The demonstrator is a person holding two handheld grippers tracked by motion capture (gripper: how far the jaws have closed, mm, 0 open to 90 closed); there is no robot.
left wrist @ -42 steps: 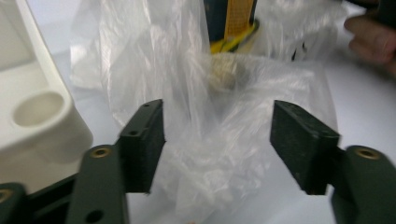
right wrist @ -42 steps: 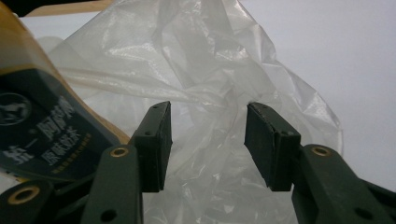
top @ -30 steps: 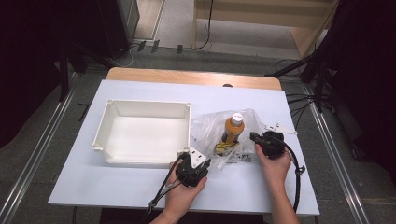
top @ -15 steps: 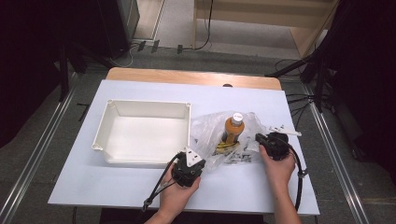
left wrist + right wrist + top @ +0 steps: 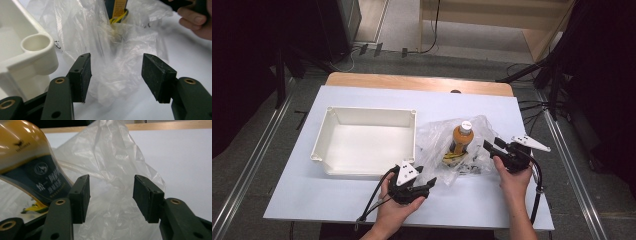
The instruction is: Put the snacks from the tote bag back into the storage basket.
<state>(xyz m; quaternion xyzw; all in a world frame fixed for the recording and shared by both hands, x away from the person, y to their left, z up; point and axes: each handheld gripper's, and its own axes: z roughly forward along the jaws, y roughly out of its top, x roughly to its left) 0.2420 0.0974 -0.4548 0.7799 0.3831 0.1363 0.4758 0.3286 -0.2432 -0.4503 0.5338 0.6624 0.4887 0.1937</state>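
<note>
Both grippers, left gripper [image 5: 426,183] and right gripper [image 5: 490,146], have just sprung apart and backed off the crinkled clear plastic bag [image 5: 447,150] lying between them near the table's front edge.

The plastic bag [image 5: 462,147] is showing clear and colourless, with small black print near its lower edge. Inside it, the bottle [image 5: 459,141] is showing amber-orange liquid, a white cap, and a dark navy label with pale lettering and a yellow band at its foot. The tray [image 5: 364,142] is showing plain creamy white. The surface [image 5: 312,190] is showing pale blue-white, with a light wooden strip along its far edge. The fingers [image 5: 82,75] of both grippers are showing matt black, with brass-coloured rivets.
</note>
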